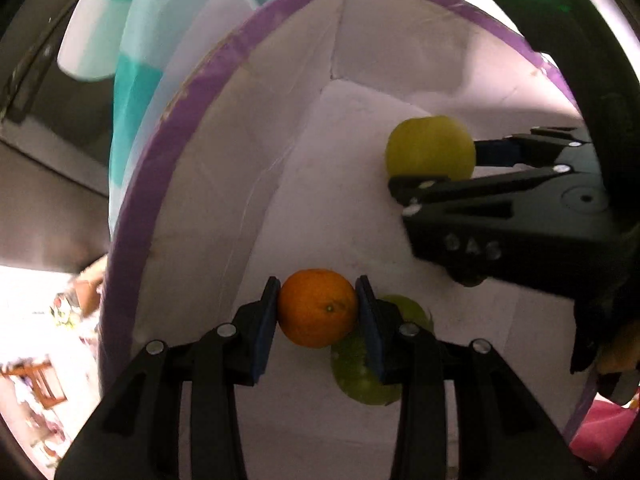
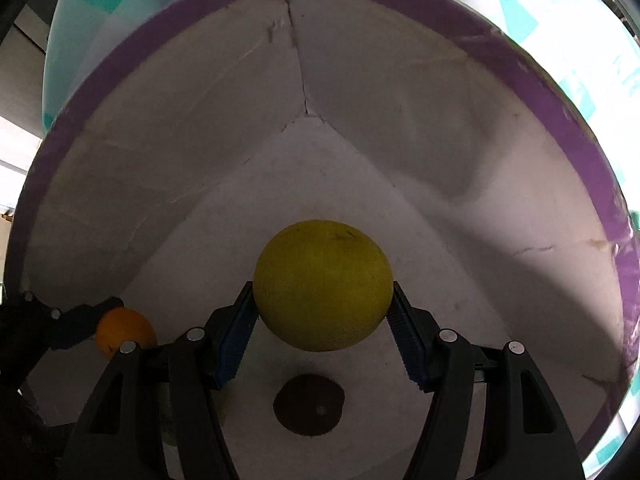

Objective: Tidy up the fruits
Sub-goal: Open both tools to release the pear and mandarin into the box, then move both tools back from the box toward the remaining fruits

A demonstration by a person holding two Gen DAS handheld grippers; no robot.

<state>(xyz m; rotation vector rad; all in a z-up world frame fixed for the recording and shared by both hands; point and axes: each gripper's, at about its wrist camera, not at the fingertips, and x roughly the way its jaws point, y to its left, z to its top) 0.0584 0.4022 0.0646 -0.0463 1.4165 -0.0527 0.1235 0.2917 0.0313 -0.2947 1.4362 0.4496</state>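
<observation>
white box [image 2: 460, 152], green fruit [image 1: 360, 376], brown fruit [image 2: 309, 404]

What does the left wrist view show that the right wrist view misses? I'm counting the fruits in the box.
Only the left wrist view shows a green fruit lying on the box floor under the left gripper. Only the right wrist view shows a dark brown round thing on the floor below the right gripper. Both show the orange in the left gripper, the yellow-green fruit in the right, and the purple-rimmed box.

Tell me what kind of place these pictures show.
Probably a home, hedged: mostly visible is a white box with a purple rim holding fruit, on teal-and-white checked cloth; blurred wooden furniture shows at the left edge.
</observation>
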